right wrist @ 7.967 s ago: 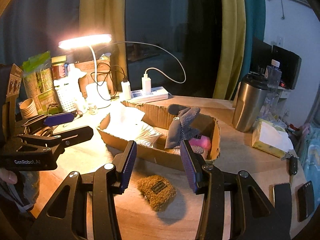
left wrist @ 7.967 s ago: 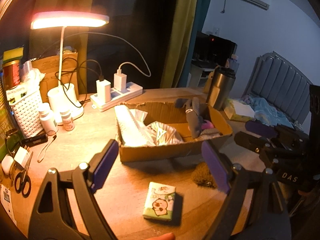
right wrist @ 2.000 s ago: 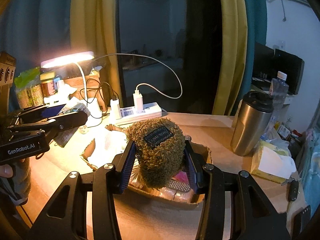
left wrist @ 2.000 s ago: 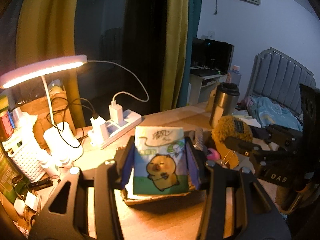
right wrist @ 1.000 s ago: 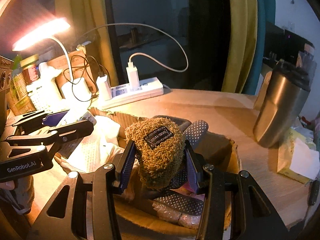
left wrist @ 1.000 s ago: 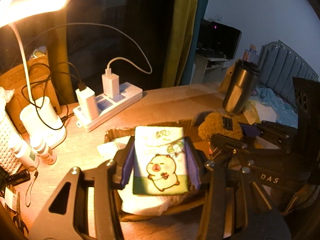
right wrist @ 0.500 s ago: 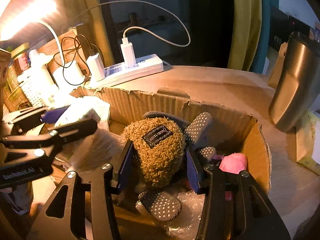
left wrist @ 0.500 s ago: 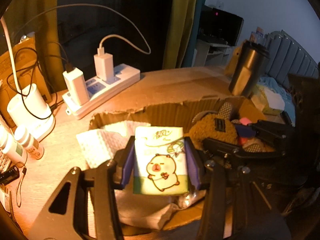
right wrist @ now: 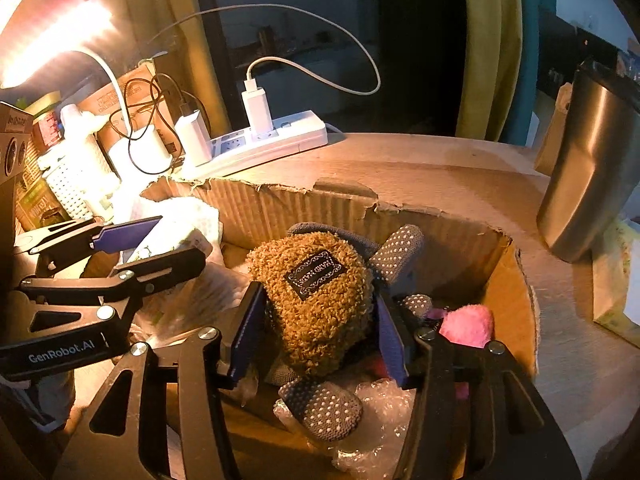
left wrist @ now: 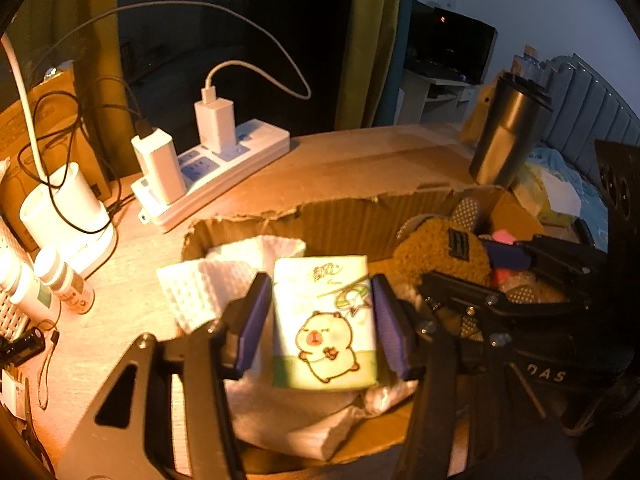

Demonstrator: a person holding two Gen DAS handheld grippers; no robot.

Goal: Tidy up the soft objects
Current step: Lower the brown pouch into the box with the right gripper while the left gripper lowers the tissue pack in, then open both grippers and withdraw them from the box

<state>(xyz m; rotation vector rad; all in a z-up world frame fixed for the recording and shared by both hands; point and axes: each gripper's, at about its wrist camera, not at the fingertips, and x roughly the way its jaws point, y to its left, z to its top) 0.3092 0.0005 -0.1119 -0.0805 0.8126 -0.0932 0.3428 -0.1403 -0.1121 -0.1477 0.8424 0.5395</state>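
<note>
A torn cardboard box (left wrist: 340,216) (right wrist: 280,204) sits on the wooden table. My left gripper (left wrist: 320,322) has its jaws just apart from a tissue pack (left wrist: 324,320) with a cartoon animal, which lies on white cloths (left wrist: 208,284) in the box's left half. My right gripper (right wrist: 320,320) has its jaws just off a brown fuzzy pouch (right wrist: 316,300), which rests on grey dotted socks (right wrist: 396,256) beside a pink soft item (right wrist: 468,324). The pouch also shows in the left wrist view (left wrist: 440,256).
A white power strip (left wrist: 212,176) with chargers lies behind the box. A lamp base (left wrist: 64,212) and small bottles (left wrist: 60,280) stand at the left. A steel tumbler (right wrist: 592,176) and a tissue box (left wrist: 552,196) stand at the right.
Both grippers have lowered into the box. The jaws of both have parted slightly, and the tissue pack and the pouch now rest in the box.
</note>
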